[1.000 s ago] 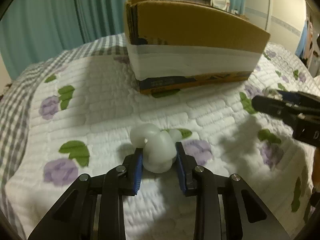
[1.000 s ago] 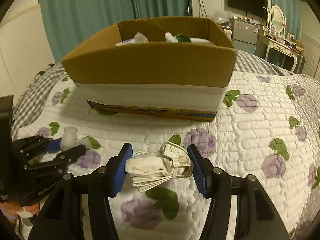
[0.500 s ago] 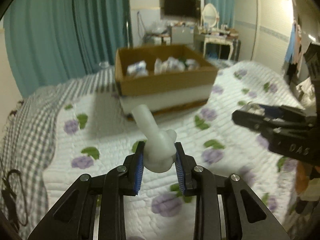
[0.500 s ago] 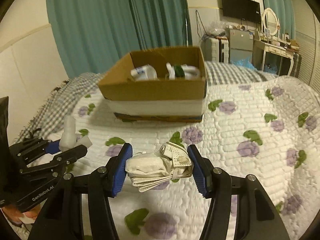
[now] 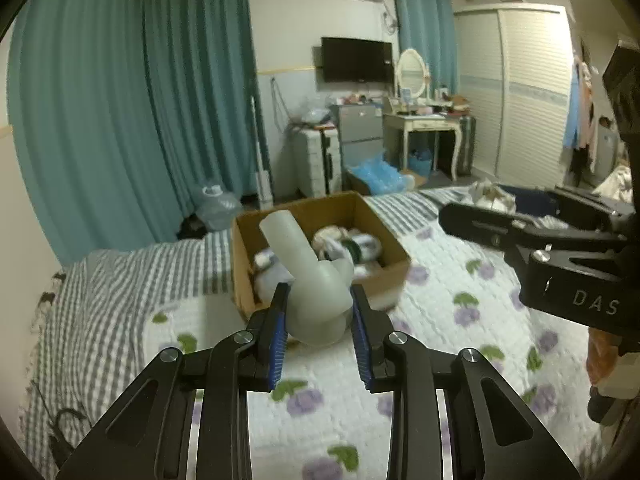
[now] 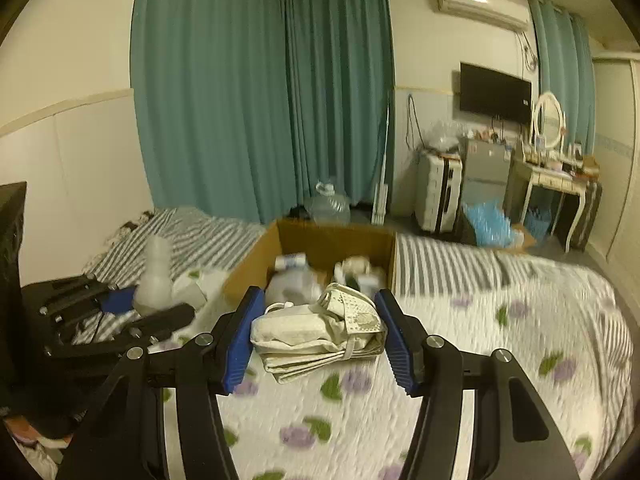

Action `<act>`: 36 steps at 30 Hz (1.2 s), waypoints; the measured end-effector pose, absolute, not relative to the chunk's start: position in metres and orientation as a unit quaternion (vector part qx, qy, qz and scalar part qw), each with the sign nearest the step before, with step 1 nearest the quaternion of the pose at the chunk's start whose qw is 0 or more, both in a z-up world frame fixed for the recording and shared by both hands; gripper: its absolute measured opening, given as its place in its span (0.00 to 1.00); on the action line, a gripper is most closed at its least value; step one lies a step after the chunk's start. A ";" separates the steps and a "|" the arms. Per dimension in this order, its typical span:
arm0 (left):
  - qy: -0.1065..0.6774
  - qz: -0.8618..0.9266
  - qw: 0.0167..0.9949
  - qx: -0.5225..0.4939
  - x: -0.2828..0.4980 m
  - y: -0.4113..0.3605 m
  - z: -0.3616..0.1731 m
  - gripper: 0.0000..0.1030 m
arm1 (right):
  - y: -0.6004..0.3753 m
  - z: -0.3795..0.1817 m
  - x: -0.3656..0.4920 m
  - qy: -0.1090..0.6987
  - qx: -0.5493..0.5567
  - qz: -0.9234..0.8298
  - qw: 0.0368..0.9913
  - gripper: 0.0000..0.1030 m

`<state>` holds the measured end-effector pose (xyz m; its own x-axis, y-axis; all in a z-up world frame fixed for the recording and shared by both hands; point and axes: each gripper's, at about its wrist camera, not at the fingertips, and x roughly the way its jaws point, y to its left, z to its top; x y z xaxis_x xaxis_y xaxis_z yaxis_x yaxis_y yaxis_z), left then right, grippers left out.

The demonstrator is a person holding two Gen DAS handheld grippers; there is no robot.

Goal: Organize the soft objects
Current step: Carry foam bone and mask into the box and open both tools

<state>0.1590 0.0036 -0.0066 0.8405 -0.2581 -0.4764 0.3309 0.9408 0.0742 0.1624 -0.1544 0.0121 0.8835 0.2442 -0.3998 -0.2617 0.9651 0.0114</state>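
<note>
My left gripper is shut on a pale translucent soft toy with a long tube-like neck, held high above the quilt. In the right wrist view my right gripper is shut on a folded cream cloth bundle, also lifted off the bed. An open cardboard box stands ahead of both on the bed, with several soft items inside. The left gripper with its toy shows at the left of the right wrist view; the right gripper shows at the right of the left wrist view.
The bed carries a white quilt with purple flowers and a grey striped cover. Teal curtains hang behind. A water jug, a suitcase, a small fridge and a dressing table stand beyond the bed.
Both grippers have risen well above the quilt with their objects still held. The box, earlier seen from its side, now lies below with its contents visible.
</note>
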 end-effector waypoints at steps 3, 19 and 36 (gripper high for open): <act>0.240 -0.143 0.957 0.076 0.195 0.002 -0.004 0.28 | -0.151 0.025 0.193 0.196 -0.022 0.134 0.971 0.55; 0.281 -0.119 0.949 0.077 0.343 -0.003 -0.085 0.33 | -0.144 -0.051 0.405 0.285 0.032 0.147 0.947 0.61; 0.173 -0.070 0.980 0.070 0.244 0.003 0.036 0.70 | -0.176 0.046 0.323 0.227 0.015 0.094 0.969 0.92</act>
